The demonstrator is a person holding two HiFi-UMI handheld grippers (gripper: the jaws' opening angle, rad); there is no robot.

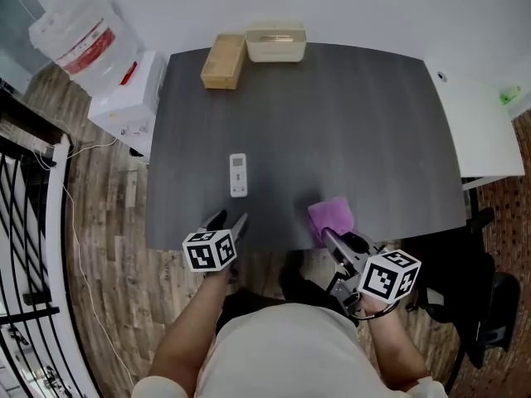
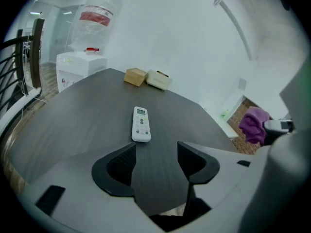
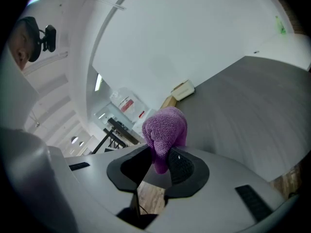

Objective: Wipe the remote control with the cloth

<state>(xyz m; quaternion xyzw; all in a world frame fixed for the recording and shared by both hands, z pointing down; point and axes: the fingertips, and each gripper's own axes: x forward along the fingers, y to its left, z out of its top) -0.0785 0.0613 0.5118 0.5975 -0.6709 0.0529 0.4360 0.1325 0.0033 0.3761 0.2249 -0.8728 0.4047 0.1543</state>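
Gripping the purple cloth (image 1: 330, 215) at the counter's (image 1: 348, 123) near right edge, the right tool (image 1: 330, 240) is clenched. The left tool (image 1: 229, 220) hovers released and empty at the near edge, the white remote control (image 1: 238, 175) lying just beyond it.

Both rigs are the same build: the left gripper (image 1: 228, 220) and right gripper (image 1: 328, 237) have smooth light-grey shells with black jaws, textured on the inner faces. Behind the jaws each carries a white cube (image 1: 210, 249) printed with black square markers. Small black rectangular slots (image 2: 51, 198) sit on the shell. Person's wearing a pale off-white top (image 1: 274, 347).
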